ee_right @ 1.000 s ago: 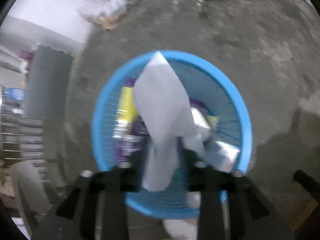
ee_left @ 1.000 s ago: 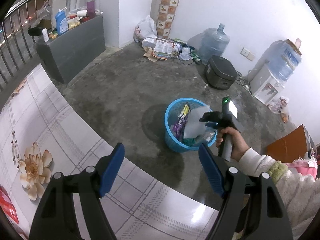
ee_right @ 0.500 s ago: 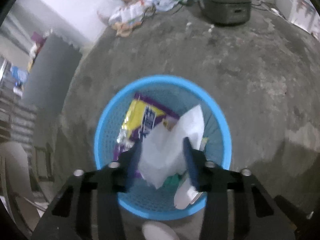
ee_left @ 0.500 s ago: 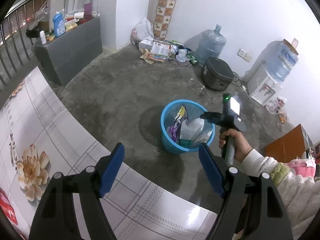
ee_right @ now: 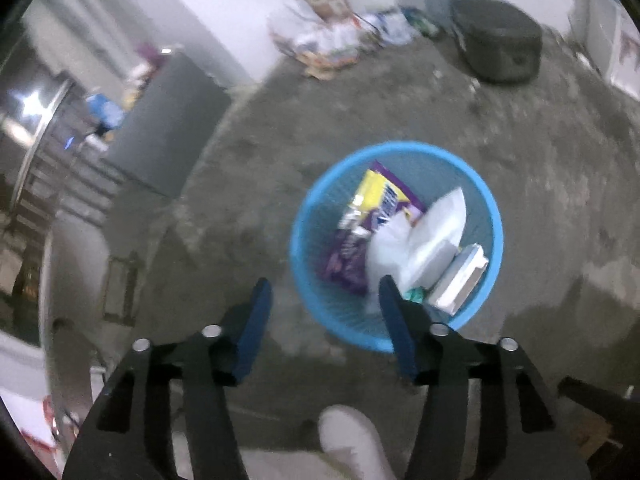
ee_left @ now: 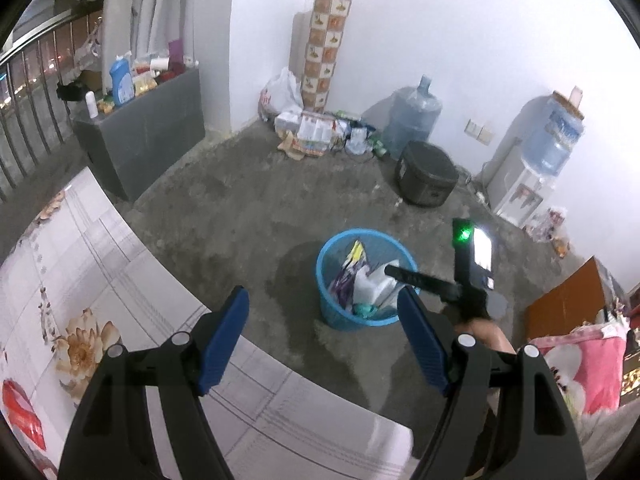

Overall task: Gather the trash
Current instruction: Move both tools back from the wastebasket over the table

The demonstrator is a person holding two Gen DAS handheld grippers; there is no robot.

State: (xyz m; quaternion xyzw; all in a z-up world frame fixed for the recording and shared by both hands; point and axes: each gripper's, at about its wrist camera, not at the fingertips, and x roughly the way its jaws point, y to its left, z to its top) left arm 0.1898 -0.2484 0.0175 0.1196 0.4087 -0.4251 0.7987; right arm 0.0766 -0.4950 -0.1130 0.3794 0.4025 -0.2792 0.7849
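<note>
Rough grey concrete floor (ee_right: 520, 140) is carrying a round blue mesh basket (ee_right: 490, 216), where crumpled white paper (ee_right: 436, 236) is now lying among glossy wrappers. Right claw (ee_right: 324, 326), emptied since a second ago, is opening; left claw (ee_left: 320, 330) is hanging apart, gripping nothing.

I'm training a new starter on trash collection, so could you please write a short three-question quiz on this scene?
1. True or false: the white paper lies inside the blue basket.
2. What is between the right gripper fingers: A) paper, B) a bottle, C) nothing?
3. What colour is the wrapper beside the paper?

Key: 1 true; 2 C, jaws opening with nothing between them; 3 purple with yellow.
</note>
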